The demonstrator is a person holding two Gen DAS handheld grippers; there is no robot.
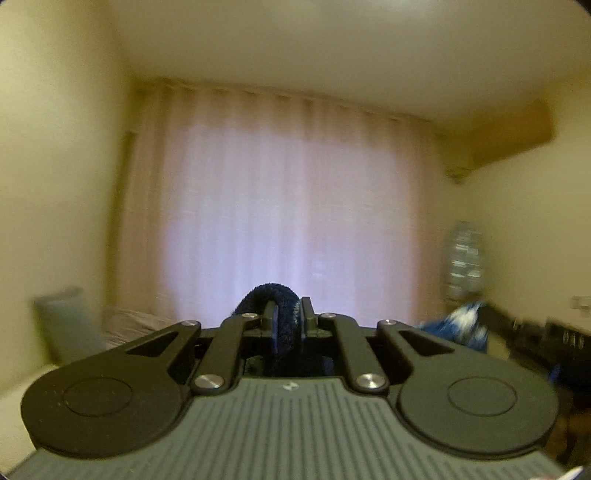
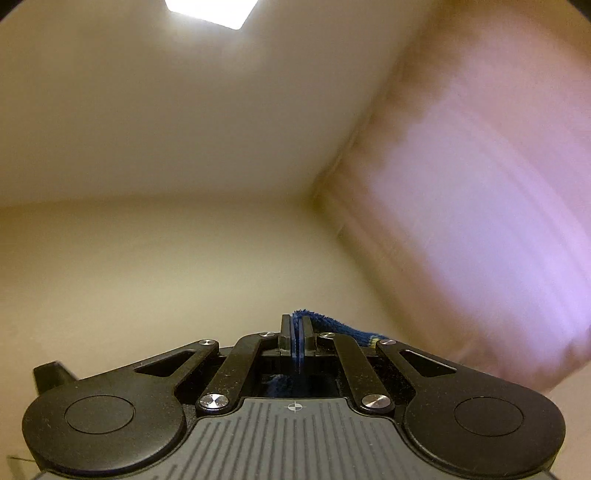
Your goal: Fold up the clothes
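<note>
Left wrist view, left tool (image 1: 288, 314) pinching dark blue fabric (image 1: 271, 295), right tool (image 2: 296, 325) likewise

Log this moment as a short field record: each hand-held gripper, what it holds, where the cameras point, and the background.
left hand-held gripper: shut on dark blue fabric, a thick roll bulging above the fingers
right hand-held gripper: shut on a thin edge of the dark blue fabric, which trails to the right
camera aim: both tilted upward, left at the pink curtain, right at the ceiling light
background: blue and white cloth low on the right, blurred
</note>
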